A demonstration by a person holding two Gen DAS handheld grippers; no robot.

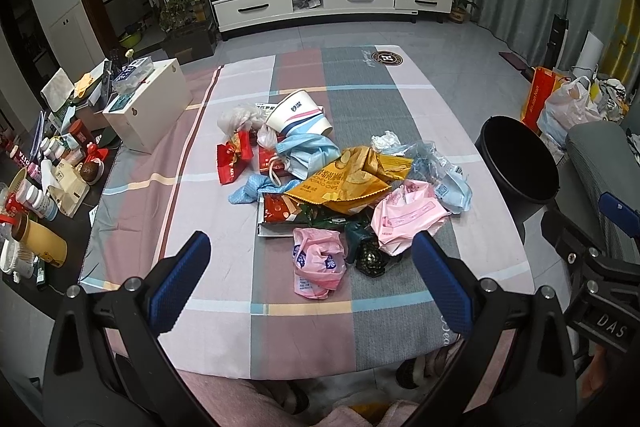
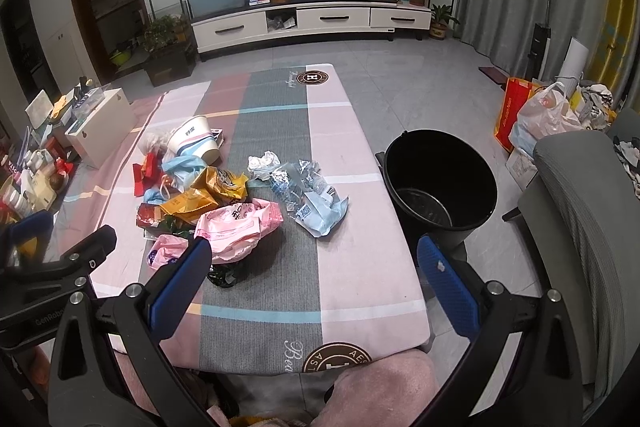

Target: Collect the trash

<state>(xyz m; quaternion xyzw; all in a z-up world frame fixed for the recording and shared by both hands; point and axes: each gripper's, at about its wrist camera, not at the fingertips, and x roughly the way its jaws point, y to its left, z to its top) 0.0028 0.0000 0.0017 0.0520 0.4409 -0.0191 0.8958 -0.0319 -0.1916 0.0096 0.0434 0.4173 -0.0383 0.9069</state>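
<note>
While both grippers hang wide open and empty over the near edge of the desk [image 1: 224, 291], a heap of trash lies at the middle of its checked cloth, with the yellow chip bag [image 1: 352, 183] at the heart of the pile. Far left of that bag, past the desk's edge, jars and bottles [image 1: 36, 195] crowd a dark surface beside a white box [image 1: 150, 107]. Left of the bag lie a red wrapper [image 1: 234, 157] and a blue glove [image 1: 250, 189]; behind it a paper cup [image 1: 300, 113] is tipped on its side, touching a blue face mask [image 1: 306, 151]. On the near side of the bag sit a small pink plastic bag [image 1: 318, 263] and a dark crumpled wrapper [image 1: 370, 257], framed between the blue fingers [image 1: 180, 287] of the left gripper [image 1: 312, 283]. Right of the bag lie a larger pink bag [image 1: 408, 219], a crushed clear bottle [image 2: 294, 183], a white paper wad [image 2: 264, 161] and a pale blue packet [image 2: 322, 213]. Farther right, off the desk and just beside its edge, a black bucket [image 2: 440, 183] stands upright on the floor. Seen from the right wrist, the right gripper [image 2: 314, 269] spreads its fingers [image 2: 448, 287] from the large pink bag to the bucket's base.
</note>
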